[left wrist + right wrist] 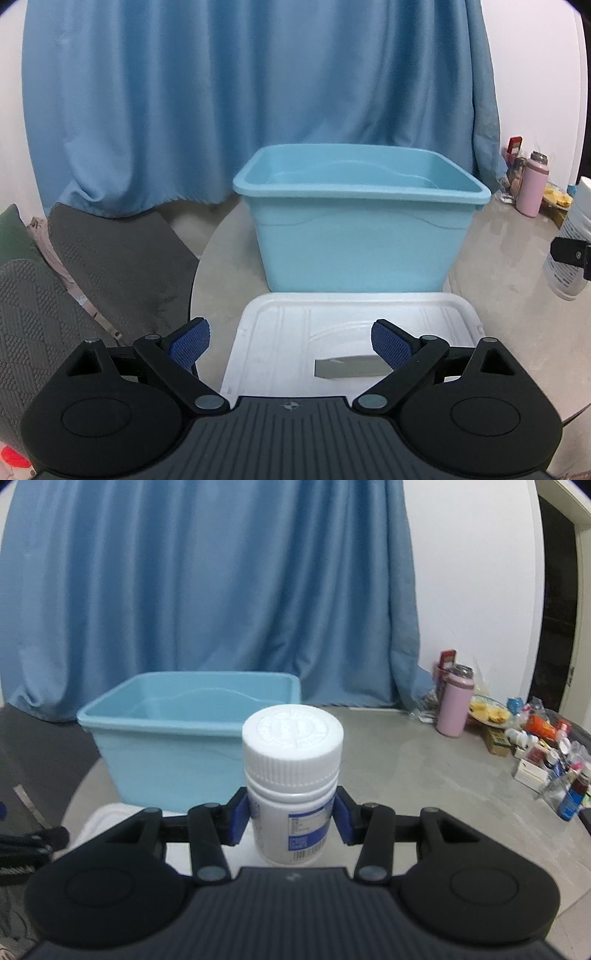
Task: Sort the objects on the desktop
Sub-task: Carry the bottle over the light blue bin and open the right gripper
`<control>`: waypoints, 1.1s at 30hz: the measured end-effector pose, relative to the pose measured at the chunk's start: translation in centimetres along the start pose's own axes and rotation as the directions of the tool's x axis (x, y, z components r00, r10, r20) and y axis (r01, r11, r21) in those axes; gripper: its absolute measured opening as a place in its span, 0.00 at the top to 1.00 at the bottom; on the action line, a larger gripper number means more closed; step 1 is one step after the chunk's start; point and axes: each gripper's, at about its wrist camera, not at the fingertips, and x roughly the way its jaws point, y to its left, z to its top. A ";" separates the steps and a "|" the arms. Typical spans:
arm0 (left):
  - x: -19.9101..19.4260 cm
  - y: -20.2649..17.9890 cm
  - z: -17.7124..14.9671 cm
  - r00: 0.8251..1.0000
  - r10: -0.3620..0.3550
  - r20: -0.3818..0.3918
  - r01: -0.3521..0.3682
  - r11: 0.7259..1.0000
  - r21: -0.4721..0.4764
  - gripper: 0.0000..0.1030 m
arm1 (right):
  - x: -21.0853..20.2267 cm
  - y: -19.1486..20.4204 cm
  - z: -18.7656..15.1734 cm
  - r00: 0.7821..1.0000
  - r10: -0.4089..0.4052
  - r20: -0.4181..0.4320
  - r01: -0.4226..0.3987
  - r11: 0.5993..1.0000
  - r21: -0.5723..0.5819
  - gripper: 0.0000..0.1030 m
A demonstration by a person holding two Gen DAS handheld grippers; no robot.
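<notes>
- The right gripper [291, 821] is clamped on an upright white pill bottle [291, 775], its blue pads [238, 821] pressing the labelled body below the ribbed cap.
- The bottle hangs in front of a light blue plastic bin [166, 738] on a grey round table [424, 794]; the bin's white lid [351, 332] lies flat just before it.
- The left gripper [291, 341] hovers over the lid, jaws wide apart, holding nothing.
- Risk: the smooth round body could slip or twist between the pads if the squeeze eases.
- Risk: carried too low, the bottle could strike the bin's near rim and drop onto the lid.
- Clutter [535, 746] at the table's far right sits well apart.
</notes>
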 end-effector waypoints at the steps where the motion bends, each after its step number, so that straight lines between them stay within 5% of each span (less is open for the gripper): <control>1: 0.0 0.1 0.3 1.000 0.000 -0.002 0.000 1.000 -0.003 0.07 | -0.1 0.3 0.5 1.000 0.007 0.008 -0.007 1.000 -0.003 0.54; 14: 2.2 0.0 2.9 1.000 0.009 -0.008 -0.009 1.000 -0.023 0.07 | 3.1 3.6 7.1 0.989 0.102 0.111 -0.095 0.993 -0.066 0.54; 31: 7.2 0.0 5.1 0.993 0.087 -0.078 -0.093 0.993 -0.067 0.07 | 16.3 5.6 10.1 0.990 0.139 -0.031 -0.140 0.988 -0.069 0.54; 33: 7.5 -0.1 5.3 0.992 0.093 -0.082 -0.099 0.993 -0.069 0.07 | 17.2 5.7 9.9 0.990 0.133 -0.041 -0.136 0.987 -0.080 0.41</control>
